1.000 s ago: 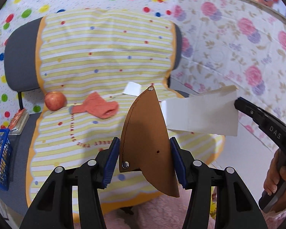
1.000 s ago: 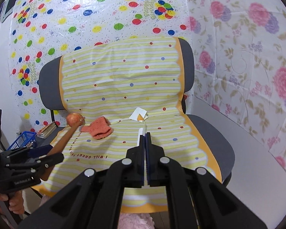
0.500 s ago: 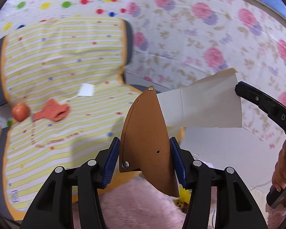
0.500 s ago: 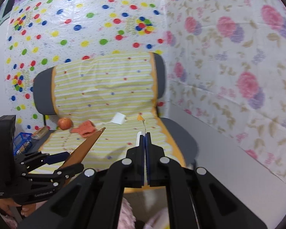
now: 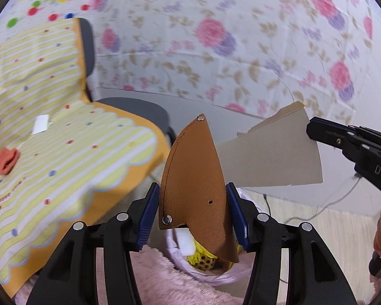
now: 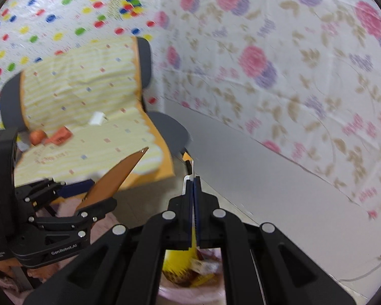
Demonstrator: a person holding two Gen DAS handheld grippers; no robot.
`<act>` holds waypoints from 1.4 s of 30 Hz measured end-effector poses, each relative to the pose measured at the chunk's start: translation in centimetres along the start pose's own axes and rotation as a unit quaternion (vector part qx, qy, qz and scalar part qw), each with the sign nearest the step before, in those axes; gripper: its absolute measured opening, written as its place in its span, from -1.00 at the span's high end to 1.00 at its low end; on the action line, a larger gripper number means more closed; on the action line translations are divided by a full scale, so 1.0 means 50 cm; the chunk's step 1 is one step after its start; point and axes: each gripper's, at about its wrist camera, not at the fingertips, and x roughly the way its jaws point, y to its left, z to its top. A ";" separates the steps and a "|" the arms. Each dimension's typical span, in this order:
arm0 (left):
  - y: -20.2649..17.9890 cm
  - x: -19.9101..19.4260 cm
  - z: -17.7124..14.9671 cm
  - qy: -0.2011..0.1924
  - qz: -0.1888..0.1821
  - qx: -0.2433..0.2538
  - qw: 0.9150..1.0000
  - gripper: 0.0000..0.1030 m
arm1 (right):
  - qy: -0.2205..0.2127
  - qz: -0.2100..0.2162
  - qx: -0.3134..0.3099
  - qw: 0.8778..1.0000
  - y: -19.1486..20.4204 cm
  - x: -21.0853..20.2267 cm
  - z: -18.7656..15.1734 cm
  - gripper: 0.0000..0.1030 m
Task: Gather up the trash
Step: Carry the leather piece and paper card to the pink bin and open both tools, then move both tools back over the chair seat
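A: From the left wrist, the left gripper [image 5: 193, 208] clamps a brown leather sheath [image 5: 194, 178] between its blue pads. Just below and ahead of it sits the trash bag [image 5: 210, 269], already holding yellow scraps. The sheath stands off-centre over the rim, so letting go now could drop it on the pink rug [image 5: 165, 279].

B: From the right wrist, the right gripper [image 6: 192, 185] is pinched shut on a cardboard sheet [image 6: 192, 170], seen edge-on, with the bag [image 6: 190, 292] beneath its fingers. My worry: the broad sheet could bridge the bag's mouth, or knock the sheath close on its left.
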 end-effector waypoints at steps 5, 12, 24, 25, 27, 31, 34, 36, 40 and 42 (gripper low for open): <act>-0.032 0.046 0.004 0.030 -0.020 0.011 0.999 -0.04 | 0.033 -0.017 0.008 0.999 -0.029 0.024 -0.034 0.97; -0.058 0.114 0.010 0.068 -0.034 0.018 0.997 -0.11 | 0.068 -0.015 0.013 0.998 -0.047 0.077 -0.052 0.96; 0.011 0.105 0.014 0.057 -0.001 -0.032 0.998 -0.58 | 0.091 -0.012 0.030 0.995 -0.068 0.144 -0.060 0.36; 0.019 0.101 0.012 0.056 0.004 -0.036 0.998 -0.58 | 0.088 -0.011 0.031 0.996 -0.068 0.140 -0.056 0.36; 0.034 0.090 0.007 0.052 0.014 -0.042 0.998 -0.58 | 0.081 -0.012 0.032 0.996 -0.067 0.134 -0.048 0.36; 0.059 0.060 0.002 0.042 0.036 -0.046 0.997 -0.58 | 0.063 0.007 0.033 0.997 -0.055 0.118 -0.023 0.36; 0.086 0.028 -0.003 0.031 0.053 -0.053 0.997 -0.58 | 0.051 0.033 0.030 0.998 -0.034 0.112 -0.003 0.36; 0.106 0.010 -0.005 0.026 0.068 -0.060 0.996 -0.58 | 0.044 0.055 0.020 0.997 -0.007 0.114 0.015 0.36; 0.164 -0.033 -0.013 0.011 0.100 -0.085 0.991 -0.58 | 0.033 0.088 -0.006 0.996 0.051 0.124 0.048 0.36; 0.195 -0.052 -0.016 0.005 0.120 -0.100 0.988 -0.58 | 0.028 0.102 -0.017 0.994 0.077 0.132 0.064 0.36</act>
